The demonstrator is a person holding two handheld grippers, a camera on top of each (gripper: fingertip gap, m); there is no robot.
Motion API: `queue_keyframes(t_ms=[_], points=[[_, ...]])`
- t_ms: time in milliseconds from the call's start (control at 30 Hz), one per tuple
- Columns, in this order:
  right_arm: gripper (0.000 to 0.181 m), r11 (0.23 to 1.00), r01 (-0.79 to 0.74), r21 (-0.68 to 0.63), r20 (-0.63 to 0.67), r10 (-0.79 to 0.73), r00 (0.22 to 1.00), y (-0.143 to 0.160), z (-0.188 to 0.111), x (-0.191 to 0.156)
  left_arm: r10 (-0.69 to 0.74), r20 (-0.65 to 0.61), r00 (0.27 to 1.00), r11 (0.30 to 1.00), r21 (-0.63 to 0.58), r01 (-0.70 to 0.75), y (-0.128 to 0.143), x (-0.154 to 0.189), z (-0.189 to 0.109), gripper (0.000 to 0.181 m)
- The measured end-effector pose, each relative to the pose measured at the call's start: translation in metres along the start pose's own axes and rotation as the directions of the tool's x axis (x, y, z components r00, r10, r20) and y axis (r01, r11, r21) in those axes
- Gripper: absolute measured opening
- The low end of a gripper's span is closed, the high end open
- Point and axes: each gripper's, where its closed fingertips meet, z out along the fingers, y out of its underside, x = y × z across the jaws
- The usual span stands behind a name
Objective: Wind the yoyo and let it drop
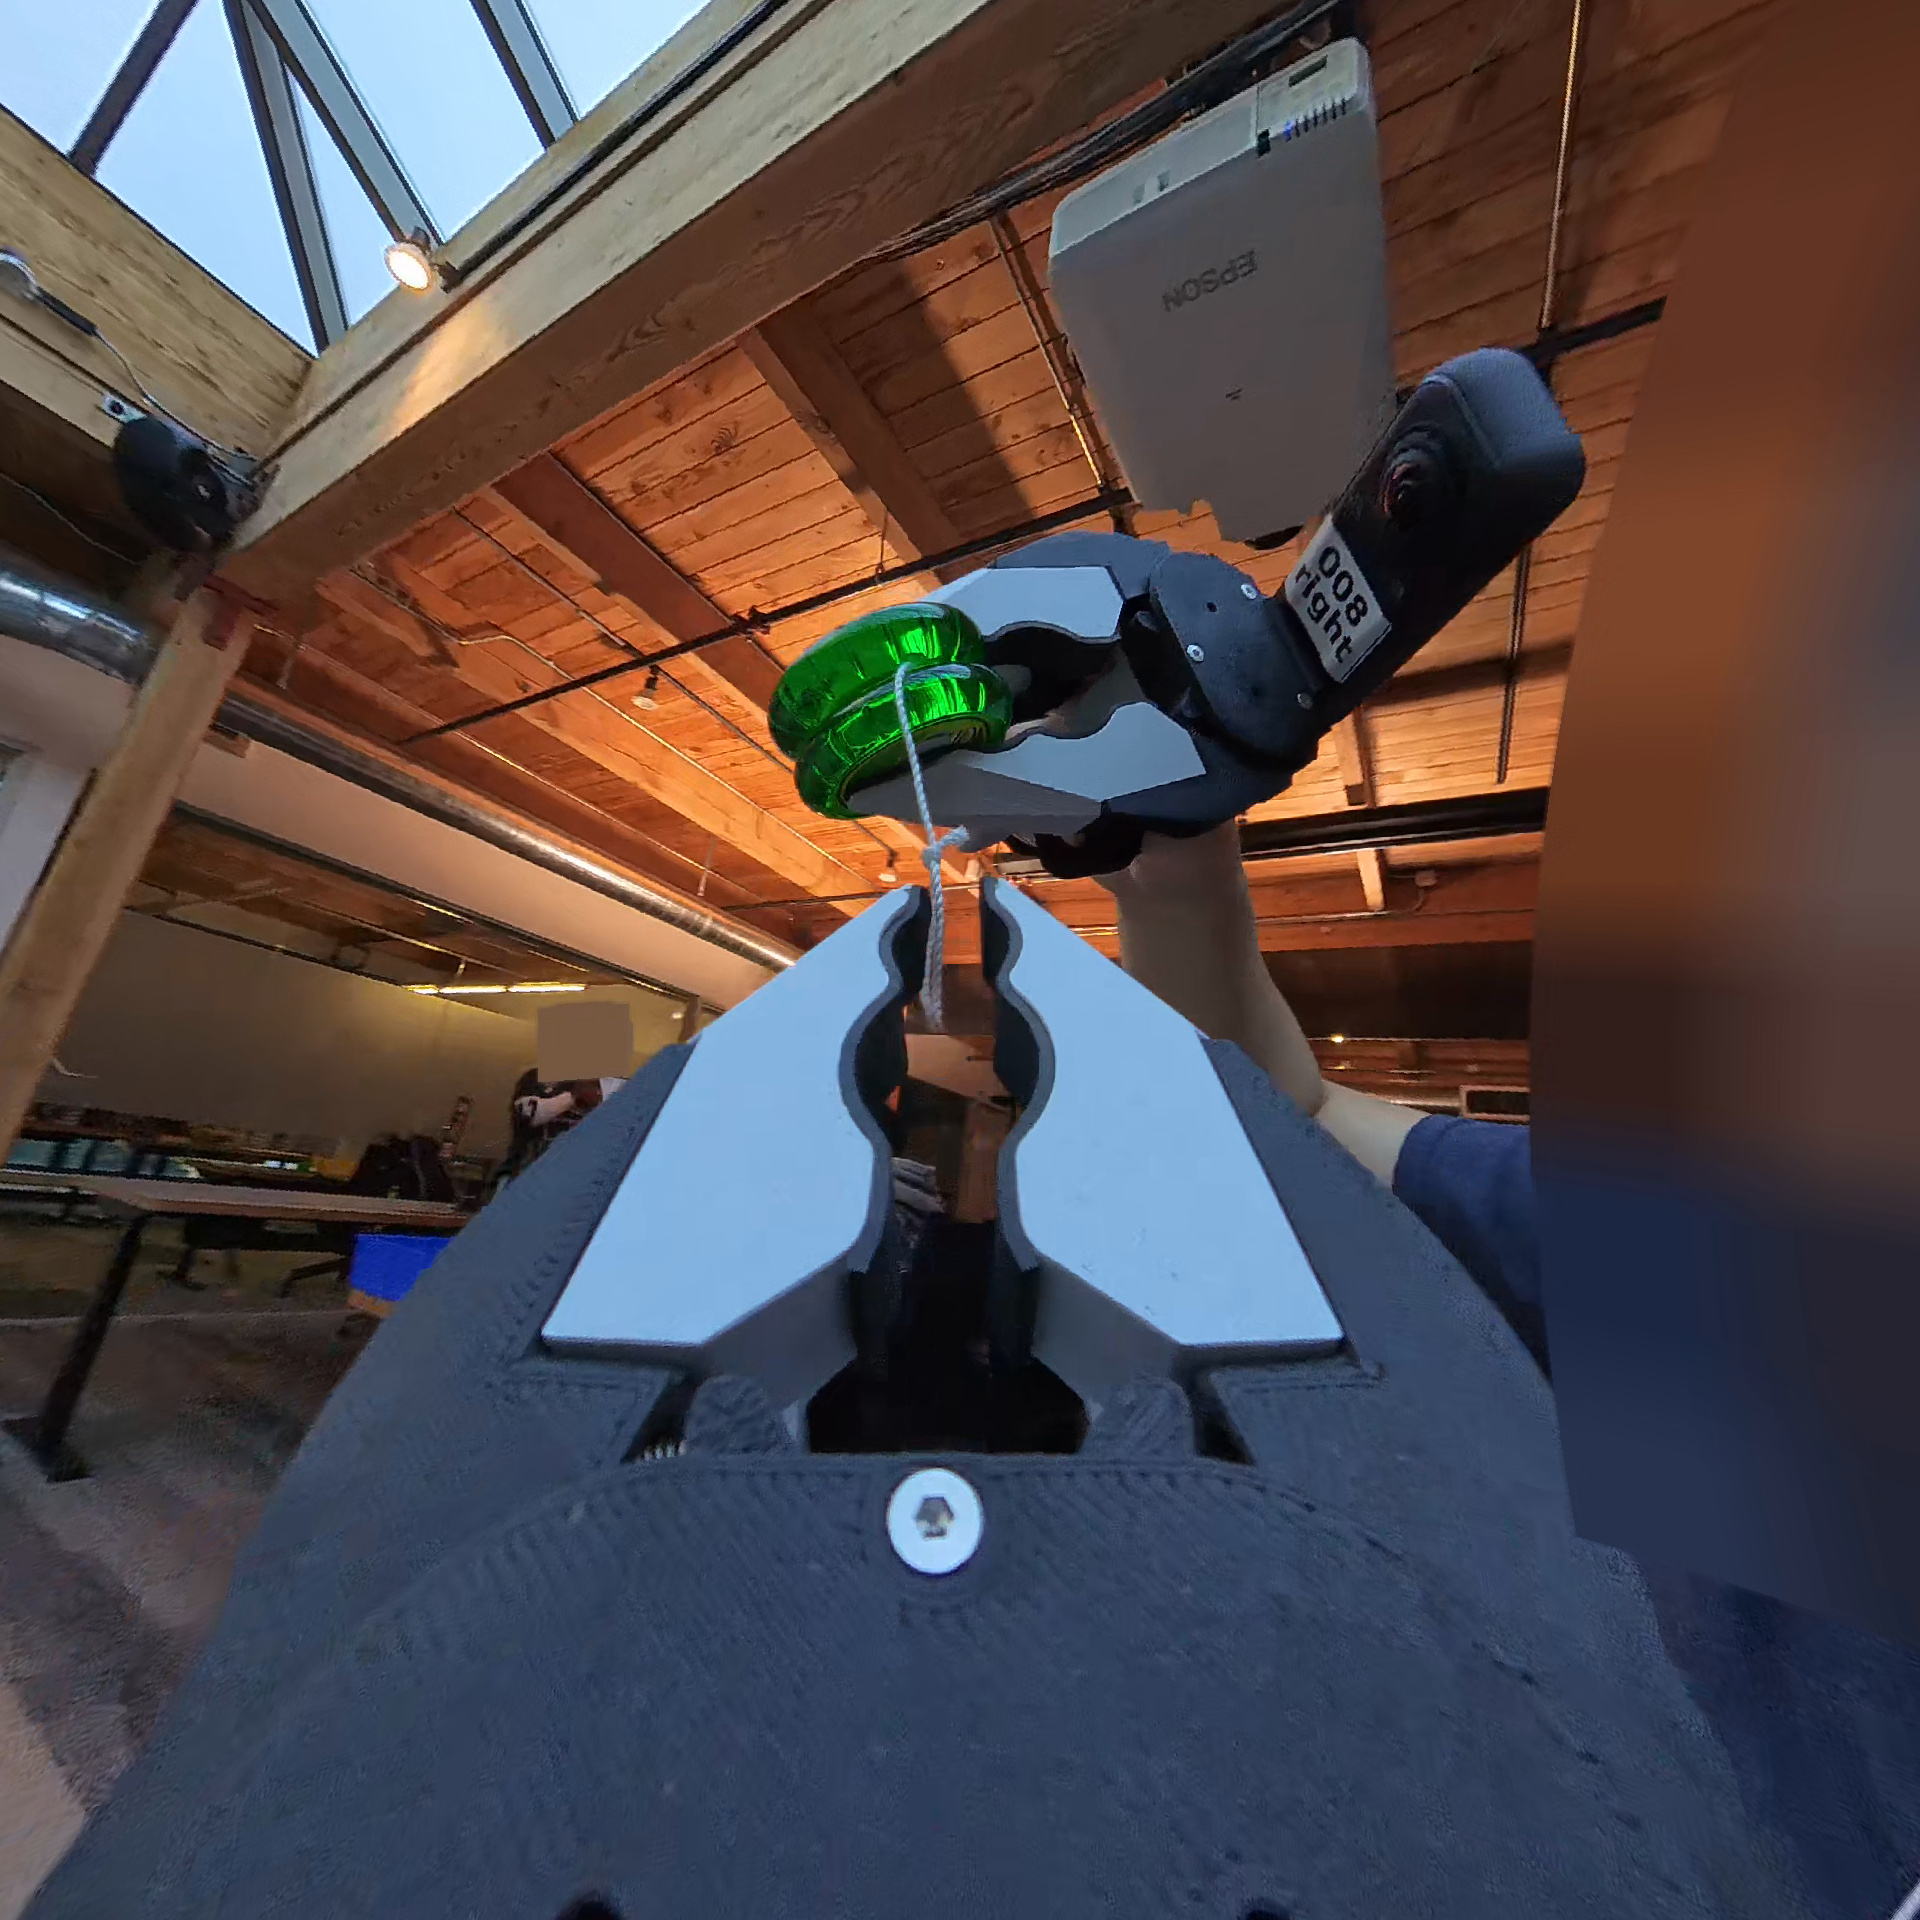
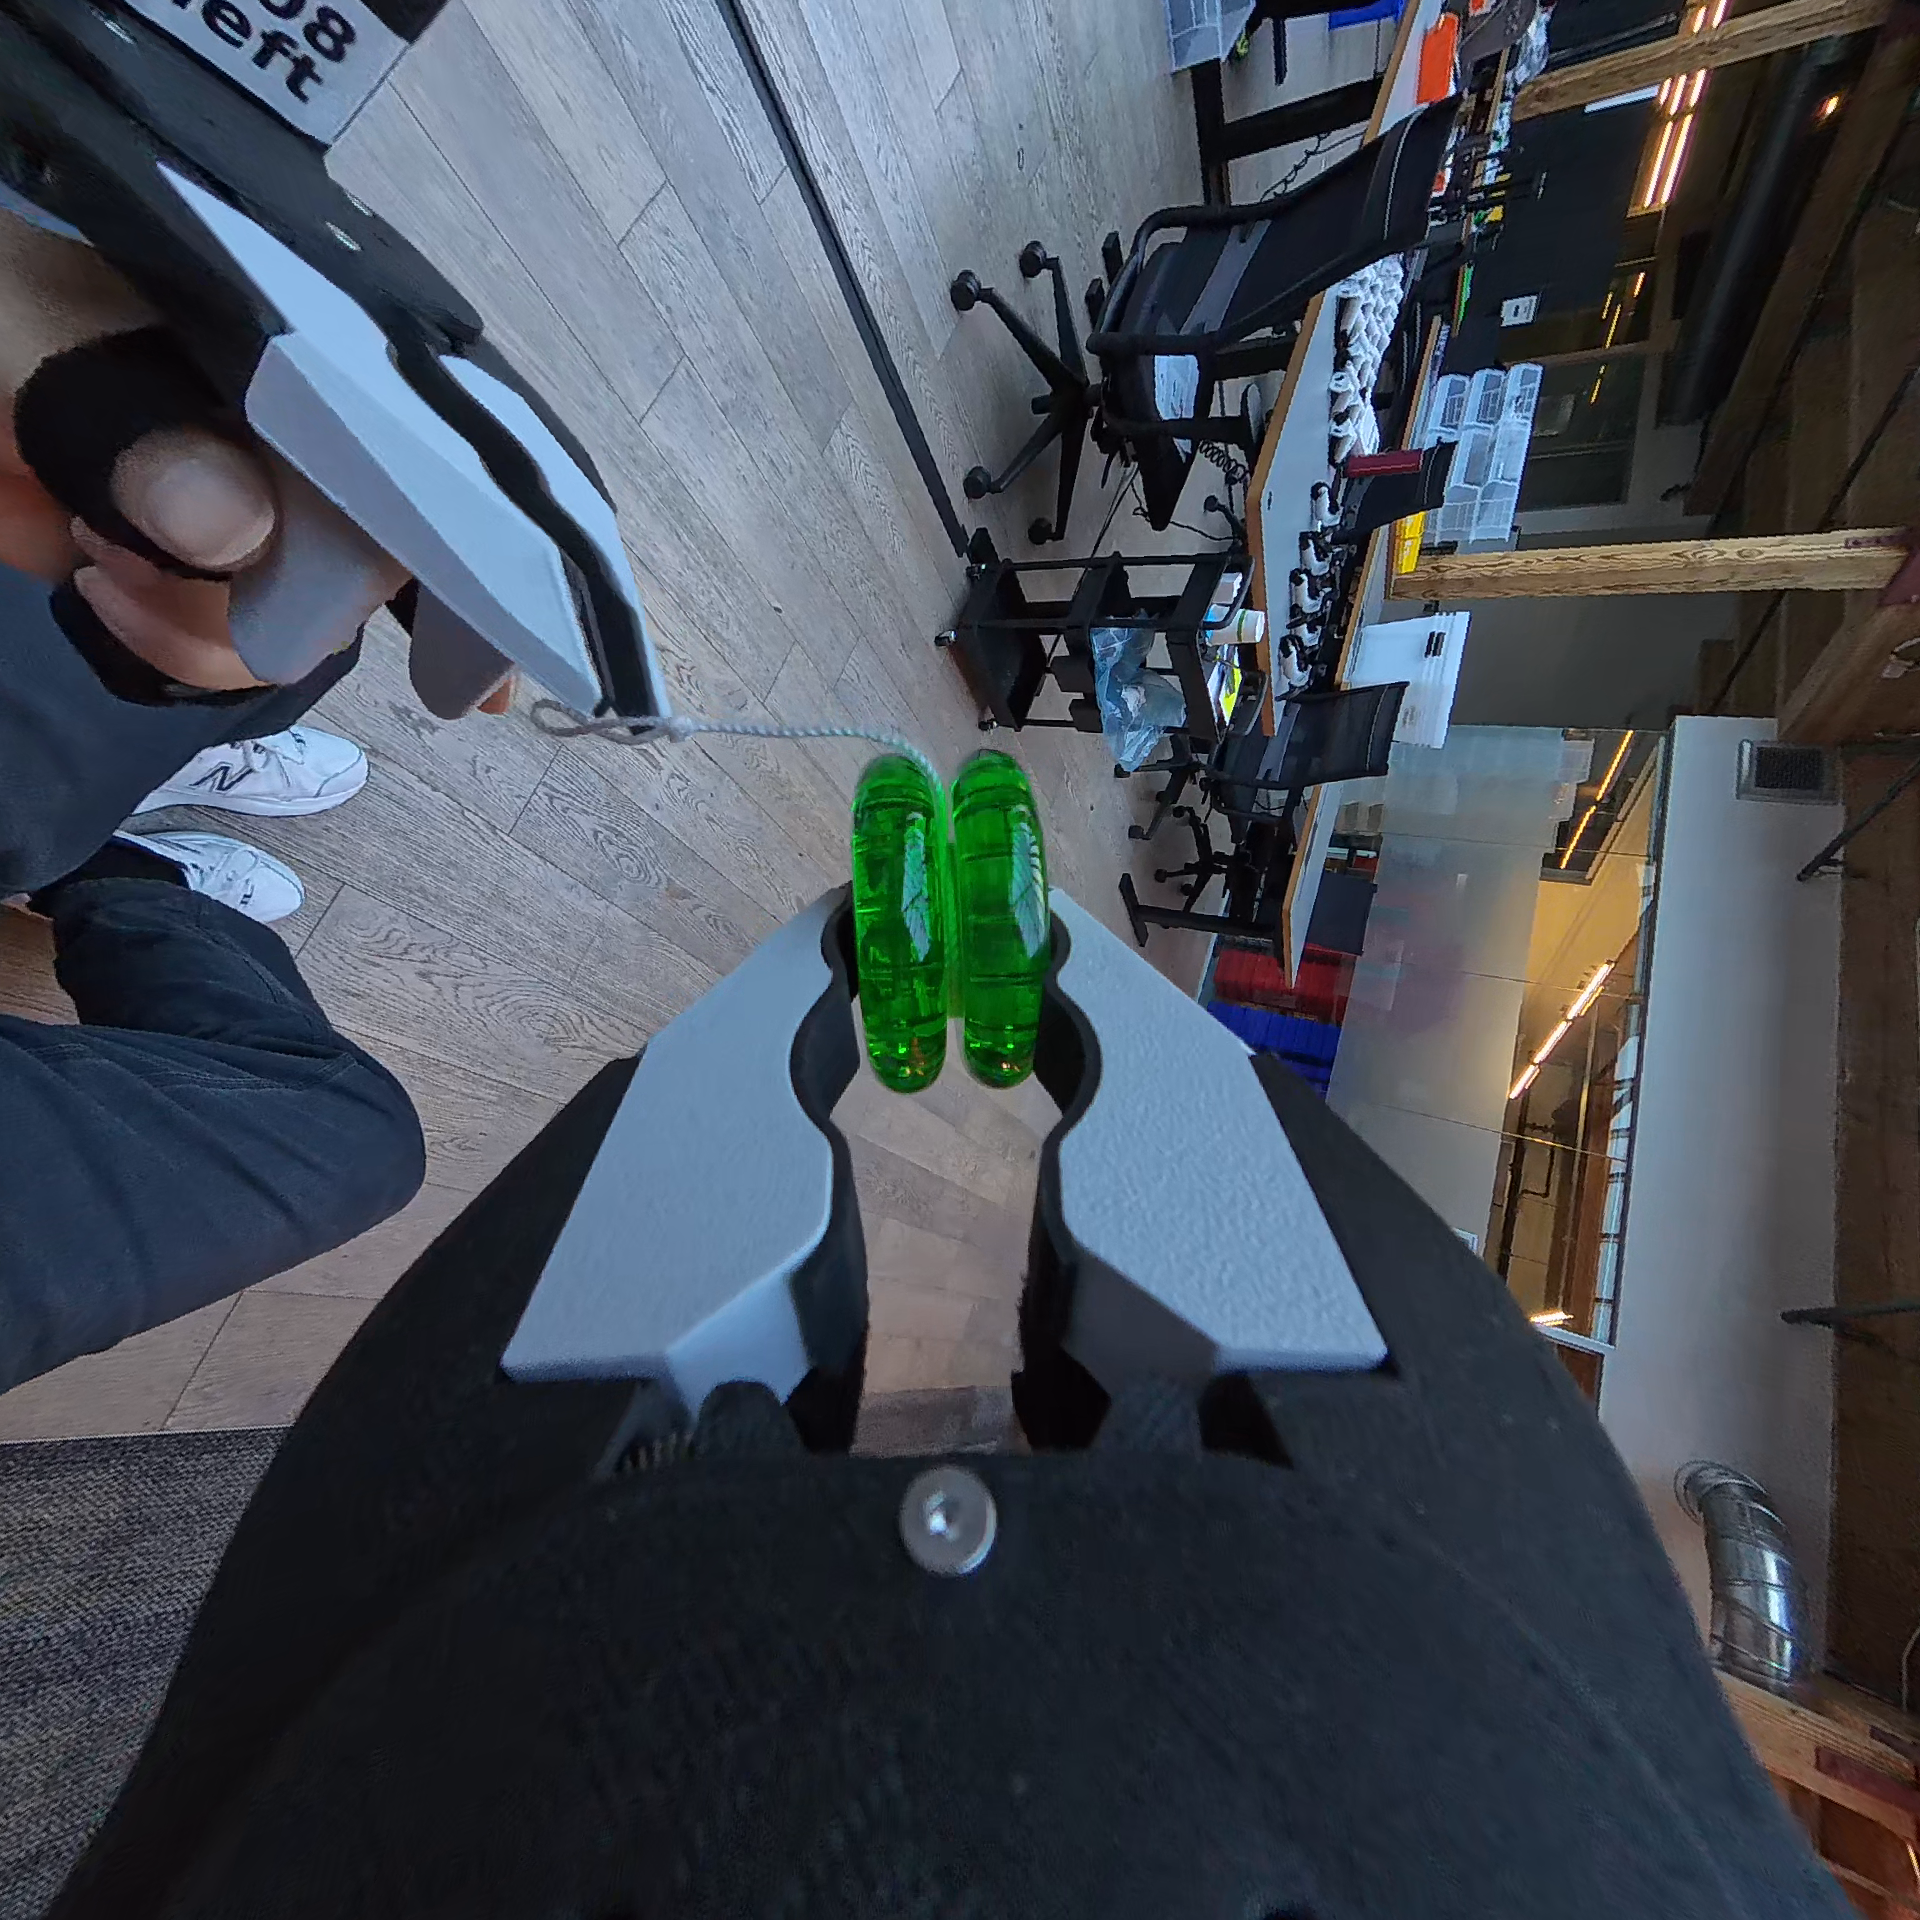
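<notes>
Left view faces ceiling, right faces floor; both share yoyo.

Glossy translucent green plastic yoyo, twisted white string, matt grey fingers, wood-plank floor

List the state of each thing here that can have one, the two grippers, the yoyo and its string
left gripper: shut on the string, near its knotted end.
right gripper: shut on the yoyo, one finger against each outer face.
yoyo: held in the air, mostly wound.
string: short free length runs from the yoyo's groove to the left gripper, nearly straight.
ceiling spotlight: lit.
</notes>
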Motion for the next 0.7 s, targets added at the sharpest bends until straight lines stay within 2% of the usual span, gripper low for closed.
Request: queue_keyframes(t_ms=[67, 133, 233, 300, 367, 467, 600, 633, 700], points=[[0.028, 1.000, -0.005, -0.004, -0.001, 0.005, 1.000, 0.002, 0.000, 0.001, 0.001, 0.006, 1.000, 1.000, 0.007, -0.001, -0.001, -0.003, -0.001, 0.011], [0.028, 1.000, -0.012, -0.008, -0.004, 0.012, 1.000, 0.003, 0.000, 0.002, 0.063, 0.033, 0.997, 0.998, -0.003, -0.063, -0.001, -0.004, -0.001, 0.011], [0.028, 1.000, -0.024, -0.013, -0.010, 0.023, 1.000, 0.004, -0.001, 0.004, 0.185, 0.078, 0.980, 0.983, -0.030, -0.183, 0.000, -0.004, 0.000, 0.012], [0.028, 0.999, -0.036, -0.023, -0.019, 0.035, 0.999, 0.006, -0.001, 0.007, 0.330, 0.138, 0.934, 0.944, -0.041, -0.327, -0.003, -0.005, -0.002, 0.015], [0.028, 0.998, -0.048, -0.030, -0.027, 0.047, 0.999, 0.007, -0.002, 0.009, 0.540, 0.202, 0.817, 0.841, -0.085, -0.535, -0.006, -0.002, -0.003, 0.016], [0.028, 0.997, -0.061, -0.042, -0.035, 0.059, 0.998, 0.009, -0.003, 0.012, 0.788, 0.227, 0.572, 0.609, -0.158, -0.777, -0.004, 0.013, -0.001, 0.017], [0.028, 0.996, -0.076, -0.051, -0.036, 0.075, 0.997, 0.011, -0.005, 0.015, 0.938, 0.253, 0.237, 0.300, -0.248, -0.921, 0.004, 0.019, 0.001, 0.018], [0.028, 0.995, -0.081, -0.051, -0.032, 0.080, 0.996, 0.011, -0.005, 0.014, 0.953, 0.247, 0.174, 0.241, -0.274, -0.931, 0.008, 0.017, 0.002, 0.017], [0.028, 0.994, -0.091, -0.053, -0.022, 0.090, 0.996, 0.010, -0.005, 0.012, 0.966, 0.240, 0.101, 0.174, -0.310, -0.935, 0.017, 0.013, 0.005, 0.017]])
